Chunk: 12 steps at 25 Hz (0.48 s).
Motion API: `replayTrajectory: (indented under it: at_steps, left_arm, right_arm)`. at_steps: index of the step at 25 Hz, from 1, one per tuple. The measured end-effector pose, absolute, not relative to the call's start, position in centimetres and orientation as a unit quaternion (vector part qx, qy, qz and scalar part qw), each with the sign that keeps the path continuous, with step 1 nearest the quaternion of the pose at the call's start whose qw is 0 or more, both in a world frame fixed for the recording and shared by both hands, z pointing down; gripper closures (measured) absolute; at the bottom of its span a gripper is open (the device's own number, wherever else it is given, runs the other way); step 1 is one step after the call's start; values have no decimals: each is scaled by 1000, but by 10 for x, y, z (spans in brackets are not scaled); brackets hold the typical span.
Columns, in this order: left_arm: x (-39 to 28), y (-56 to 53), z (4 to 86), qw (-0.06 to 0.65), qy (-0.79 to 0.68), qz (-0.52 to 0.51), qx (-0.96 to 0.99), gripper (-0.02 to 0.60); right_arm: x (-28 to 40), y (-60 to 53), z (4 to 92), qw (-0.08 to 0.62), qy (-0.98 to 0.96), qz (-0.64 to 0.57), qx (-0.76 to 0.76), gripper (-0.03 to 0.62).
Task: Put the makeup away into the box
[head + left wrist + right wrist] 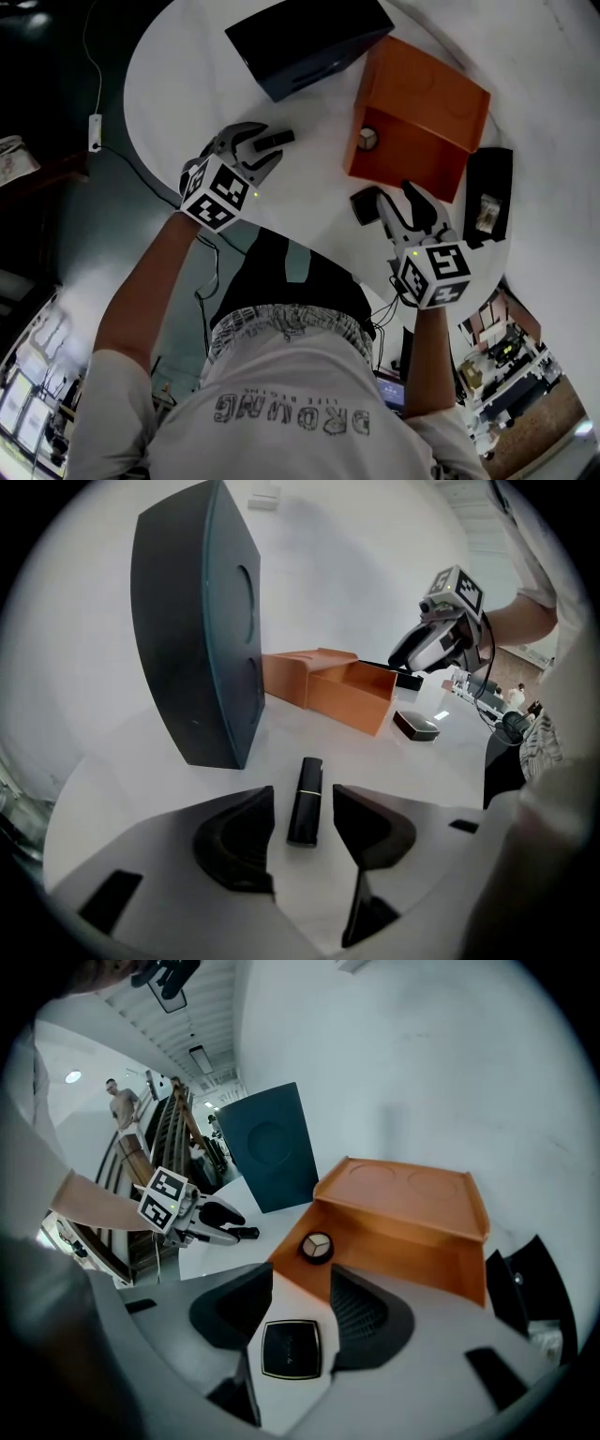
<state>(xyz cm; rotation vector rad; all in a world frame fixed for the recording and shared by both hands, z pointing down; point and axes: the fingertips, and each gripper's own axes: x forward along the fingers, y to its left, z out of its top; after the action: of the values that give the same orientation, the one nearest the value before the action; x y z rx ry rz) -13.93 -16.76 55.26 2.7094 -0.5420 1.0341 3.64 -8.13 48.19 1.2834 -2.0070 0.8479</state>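
The left gripper (302, 795) stands low over the white worktop (112, 789) with its jaws apart, holding nothing. A black lipstick (305, 801) lies flat on the worktop in the gap between them, its length along the jaws. There is a thin strip of bare worktop on each side of it, so neither jaw touches it. Its far end points toward the dark box (202, 630), which stands upright just beyond. In the head view the lipstick (273, 141) shows at the tips of the left gripper (264, 150), well apart from the orange box (422, 112).

The right gripper (302, 1279) is also open and grips nothing. A square black compact (291, 1348) lies flat on the worktop deep between its jaws, close to both, though contact with them cannot be told. Straight ahead of the jaw tips is the near edge of the orange box (412, 1232), which is open with its lid tipped back. A small round makeup piece (317, 1247) already rests inside it near the front corner. In the head view the right gripper (398, 202) sits just beside the box's near wall, with the compact (365, 204) at its left finger.

A black tray (489, 178) lies to the right of the orange box and carries a small pale item that is too small to name.
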Motion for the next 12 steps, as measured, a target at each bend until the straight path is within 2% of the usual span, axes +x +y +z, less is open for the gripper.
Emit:
replayTrajectory:
  at_steps: [12]
  left_arm:
    - [-137,-165,563,105,-181,356,911,466]
  right_arm:
    - [37,-84,493,303,-758,327,476,391]
